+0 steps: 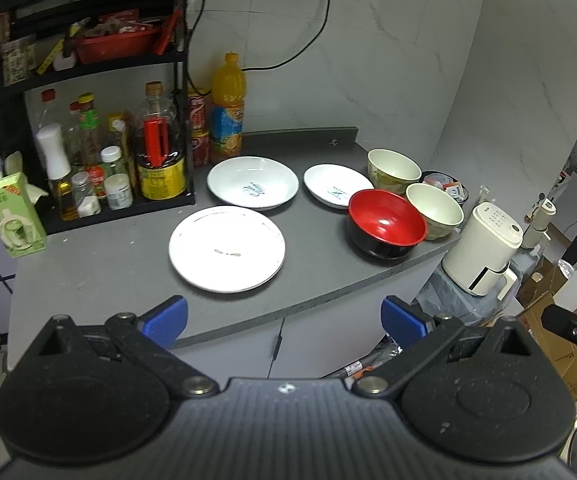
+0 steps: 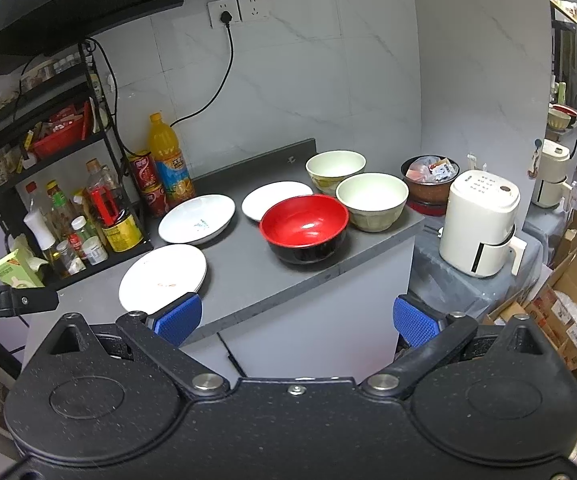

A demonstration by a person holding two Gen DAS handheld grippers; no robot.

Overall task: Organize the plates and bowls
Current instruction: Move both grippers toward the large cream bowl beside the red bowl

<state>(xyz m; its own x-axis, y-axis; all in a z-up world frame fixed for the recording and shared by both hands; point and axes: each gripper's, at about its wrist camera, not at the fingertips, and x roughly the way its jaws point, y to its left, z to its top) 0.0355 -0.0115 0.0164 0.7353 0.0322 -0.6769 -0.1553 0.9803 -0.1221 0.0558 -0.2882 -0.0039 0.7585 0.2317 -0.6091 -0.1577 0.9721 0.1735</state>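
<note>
**Nothing gripped yet**

Both claws, left gripper (image 1: 284, 322) and right gripper (image 2: 296, 320), are held spread and empty before the counter (image 1: 108, 272). Nearest lies the flat plate (image 1: 226, 249); behind, two dished plates (image 1: 253, 183), red bowl (image 1: 386, 229), cream bowls (image 1: 434, 210). Judged stiff, slick, breakable; rims are best pinched.

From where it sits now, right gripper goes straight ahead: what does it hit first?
Probably the red bowl. The right gripper is open, short of the counter edge, and the bowl sits nearest along its centreline. Depth and height are unclear; it might pass over the rim.
</note>
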